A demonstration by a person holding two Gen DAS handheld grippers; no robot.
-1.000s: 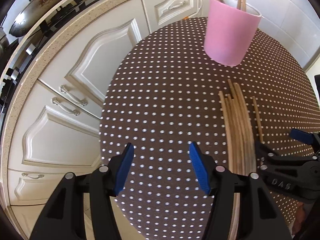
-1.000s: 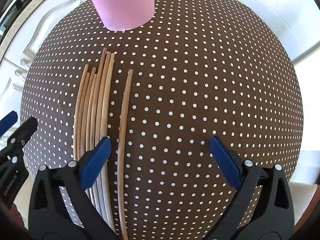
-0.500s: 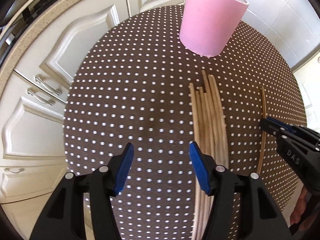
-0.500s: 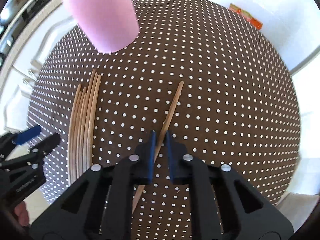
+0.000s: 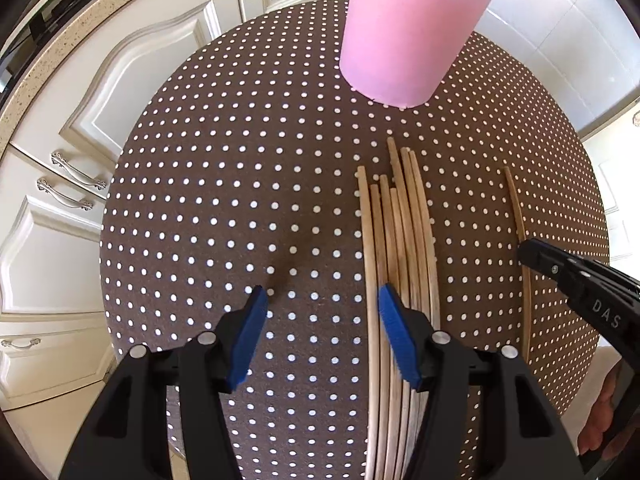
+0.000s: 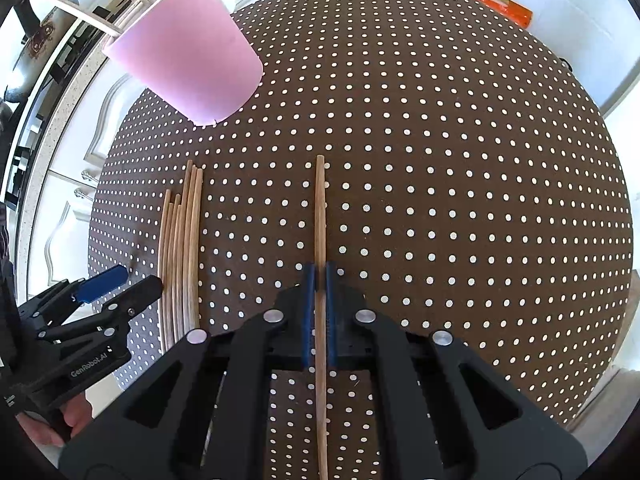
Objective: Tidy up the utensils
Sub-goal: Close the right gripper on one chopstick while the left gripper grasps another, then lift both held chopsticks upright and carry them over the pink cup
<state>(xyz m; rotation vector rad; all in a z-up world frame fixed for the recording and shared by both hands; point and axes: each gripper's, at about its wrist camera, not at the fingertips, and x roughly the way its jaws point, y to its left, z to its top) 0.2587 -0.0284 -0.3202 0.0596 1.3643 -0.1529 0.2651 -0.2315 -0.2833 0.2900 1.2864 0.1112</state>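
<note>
A pink cup point(image 5: 408, 36) with chopsticks in it stands at the far side of the round polka-dot table point(image 5: 240, 184); it also shows in the right wrist view point(image 6: 188, 60). Several wooden chopsticks point(image 5: 400, 248) lie in a bundle on the table, and they show in the right wrist view point(image 6: 180, 248). My right gripper point(image 6: 319, 276) is shut on a single chopstick point(image 6: 320, 216), held to the right of the bundle. My left gripper point(image 5: 320, 308) is open and empty, its right finger over the bundle's left side.
White kitchen cabinets point(image 5: 100, 128) and a speckled countertop point(image 5: 80, 28) lie to the left beyond the table. A pan point(image 6: 32, 40) sits on the stove. An orange packet point(image 6: 496, 2) lies past the table's far edge. White tiled wall point(image 5: 560, 20) at the right.
My right gripper closed on the single chopstick and lifted it to the right, away from the bundle. My left gripper moved right, toward the bundle, staying open.
</note>
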